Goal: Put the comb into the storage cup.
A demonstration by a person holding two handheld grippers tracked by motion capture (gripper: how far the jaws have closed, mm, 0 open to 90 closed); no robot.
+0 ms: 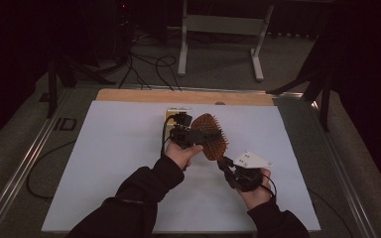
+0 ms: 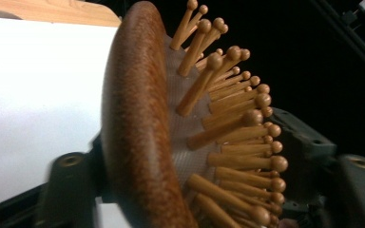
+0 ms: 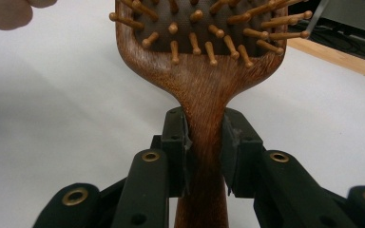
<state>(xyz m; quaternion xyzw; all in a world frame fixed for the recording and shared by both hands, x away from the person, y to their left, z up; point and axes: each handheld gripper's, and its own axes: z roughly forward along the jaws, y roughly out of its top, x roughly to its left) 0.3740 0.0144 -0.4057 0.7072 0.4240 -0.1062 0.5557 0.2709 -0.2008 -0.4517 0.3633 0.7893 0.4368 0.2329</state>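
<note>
Brush handover in hand, both tools on one wooden brush above the desk.

Room dark; floor beyond the desk (image 1: 129, 96) carries cables and a white frame (image 1: 218, 29). White sheet (image 1: 104, 163) covers most of the desk. Brush (image 1: 209, 135) is held clear of the sheet, near mid-desk. Right tool (image 3: 205, 142) is clamped on the handle just below the head. Left tool (image 1: 181, 133) straddles the head, one jaw behind the wooden back, one on the pin side; whether the pads press yet I cannot tell. Judged step: second grip on the head. Next calls for a firm hold there without bending pins.
</note>
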